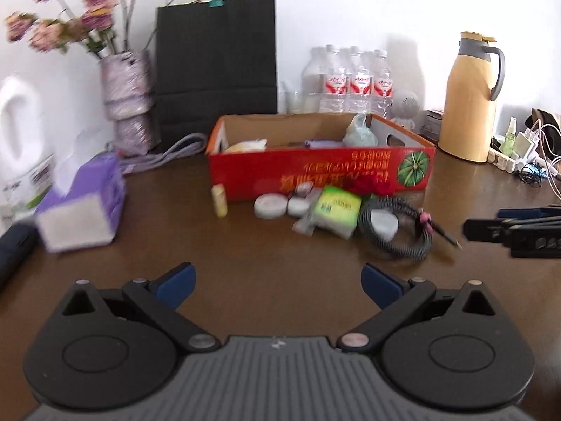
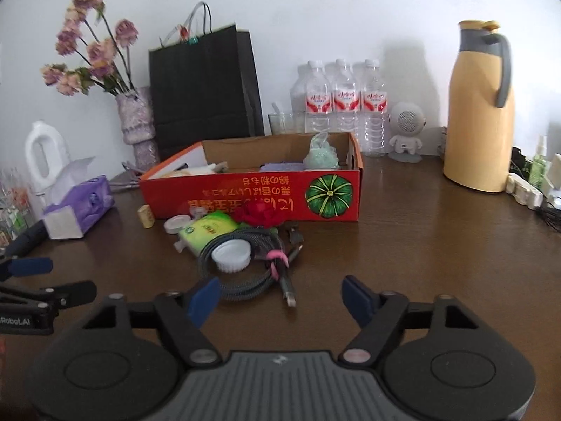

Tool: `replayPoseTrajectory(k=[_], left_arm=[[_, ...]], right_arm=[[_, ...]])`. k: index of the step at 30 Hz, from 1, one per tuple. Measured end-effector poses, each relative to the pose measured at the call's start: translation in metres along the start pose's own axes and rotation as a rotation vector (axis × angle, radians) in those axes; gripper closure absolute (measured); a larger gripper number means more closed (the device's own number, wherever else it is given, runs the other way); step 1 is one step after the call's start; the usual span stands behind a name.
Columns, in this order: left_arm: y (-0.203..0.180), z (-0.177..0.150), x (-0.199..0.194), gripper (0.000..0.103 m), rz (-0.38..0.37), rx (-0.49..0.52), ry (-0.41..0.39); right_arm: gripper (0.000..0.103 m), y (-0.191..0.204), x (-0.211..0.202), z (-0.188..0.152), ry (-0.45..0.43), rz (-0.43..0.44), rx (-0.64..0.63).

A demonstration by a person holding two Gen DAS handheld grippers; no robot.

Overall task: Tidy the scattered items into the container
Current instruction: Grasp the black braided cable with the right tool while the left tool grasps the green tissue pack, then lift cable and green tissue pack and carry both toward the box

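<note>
A red cardboard box (image 1: 350, 173) (image 2: 280, 193) stands open at the table's middle, with a few items inside. In front of it lie scattered items: a small yellow block (image 1: 220, 200) (image 2: 145, 216), white round lids (image 1: 269, 206) (image 2: 176, 224), a green packet (image 1: 336, 210) (image 2: 208, 231), a red flower (image 2: 259, 214), a coiled grey cable (image 1: 399, 235) (image 2: 252, 273) with a white cap (image 2: 231, 254) on it. My left gripper (image 1: 278, 286) is open and empty, short of the items. My right gripper (image 2: 280, 298) is open and empty, just before the cable.
A purple tissue box (image 1: 80, 207) (image 2: 79, 207) sits at left. A vase of flowers (image 1: 128, 101), black bag (image 1: 215, 70), water bottles (image 1: 350, 80) and yellow thermos (image 1: 470, 98) (image 2: 480, 105) line the back wall. Chargers and cords (image 1: 526, 154) lie at right.
</note>
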State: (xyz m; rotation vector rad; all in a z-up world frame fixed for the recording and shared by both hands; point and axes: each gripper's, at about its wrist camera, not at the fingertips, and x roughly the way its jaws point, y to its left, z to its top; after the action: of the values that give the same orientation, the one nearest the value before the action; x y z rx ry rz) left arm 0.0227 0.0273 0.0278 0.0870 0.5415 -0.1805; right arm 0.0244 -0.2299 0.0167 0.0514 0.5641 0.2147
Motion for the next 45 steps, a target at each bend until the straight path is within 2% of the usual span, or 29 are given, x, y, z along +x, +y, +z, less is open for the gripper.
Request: replayPoseTrajectory(k=[1, 3, 7, 9, 11, 14, 19, 21, 23, 24, 28, 32, 34, 36, 38, 40, 42, 45], left_arm=[[-0.001, 0.005, 0.008, 0.001, -0.014, 0.009, 0.000], [-0.004, 0.013, 0.023, 0.001, -0.042, 0.026, 0.001], [-0.006, 0.022, 0.051, 0.003, -0.080, 0.035, 0.038], [-0.005, 0.024, 0.062, 0.005, -0.099, 0.024, 0.054], [-0.007, 0.028, 0.074, 0.009, -0.125, 0.014, 0.072], [-0.016, 0.035, 0.089, 0.019, -0.147, 0.043, 0.084], [-0.037, 0.042, 0.113, 0.025, -0.176, 0.115, 0.107], [-0.043, 0.043, 0.120, 0.036, -0.170, 0.123, 0.140], [-0.045, 0.042, 0.124, 0.056, -0.166, 0.120, 0.162], [-0.046, 0.042, 0.124, 0.055, -0.163, 0.117, 0.169], [-0.048, 0.045, 0.108, 0.057, -0.146, 0.096, 0.130], [-0.047, 0.048, 0.054, 0.057, -0.150, 0.073, 0.035], [-0.043, 0.041, 0.025, 0.057, -0.176, 0.045, 0.022], [-0.038, 0.024, 0.003, 0.057, -0.181, 0.029, 0.044], [-0.033, 0.005, -0.012, 0.057, -0.159, 0.011, 0.089], [-0.027, -0.014, -0.024, 0.057, -0.137, -0.021, 0.124], [-0.021, -0.029, -0.033, 0.057, -0.119, -0.062, 0.160], [-0.021, -0.047, -0.043, 0.057, -0.081, -0.063, 0.198]], right_arm=[[0.040, 0.001, 0.009, 0.004, 0.011, 0.010, -0.007], [0.052, 0.002, 0.031, 0.011, 0.048, 0.024, -0.012], [0.060, 0.001, 0.066, 0.021, 0.106, 0.001, -0.013], [0.075, -0.001, 0.075, 0.022, 0.119, 0.001, -0.019], [0.083, -0.004, 0.077, 0.020, 0.137, 0.006, -0.027], [0.084, -0.010, 0.069, 0.018, 0.152, -0.037, -0.061], [0.084, -0.037, 0.043, 0.007, 0.173, -0.038, -0.004], [0.084, -0.042, 0.032, 0.001, 0.174, -0.038, 0.006], [0.084, -0.044, 0.026, -0.003, 0.172, -0.041, 0.015], [0.084, -0.044, 0.025, -0.004, 0.171, -0.038, 0.014], [0.081, -0.038, 0.027, -0.007, 0.168, -0.049, -0.017], [0.084, -0.031, 0.028, -0.009, 0.148, -0.064, -0.049], [0.084, -0.030, 0.024, -0.010, 0.137, -0.054, -0.027], [0.084, -0.028, 0.011, -0.008, 0.079, -0.029, -0.009], [0.084, -0.023, -0.007, -0.004, 0.007, -0.003, -0.012], [0.084, -0.016, -0.024, 0.000, -0.028, 0.040, -0.029], [0.084, -0.009, -0.035, -0.001, -0.012, 0.061, -0.058], [0.084, 0.003, -0.040, -0.018, 0.066, 0.042, -0.113]])
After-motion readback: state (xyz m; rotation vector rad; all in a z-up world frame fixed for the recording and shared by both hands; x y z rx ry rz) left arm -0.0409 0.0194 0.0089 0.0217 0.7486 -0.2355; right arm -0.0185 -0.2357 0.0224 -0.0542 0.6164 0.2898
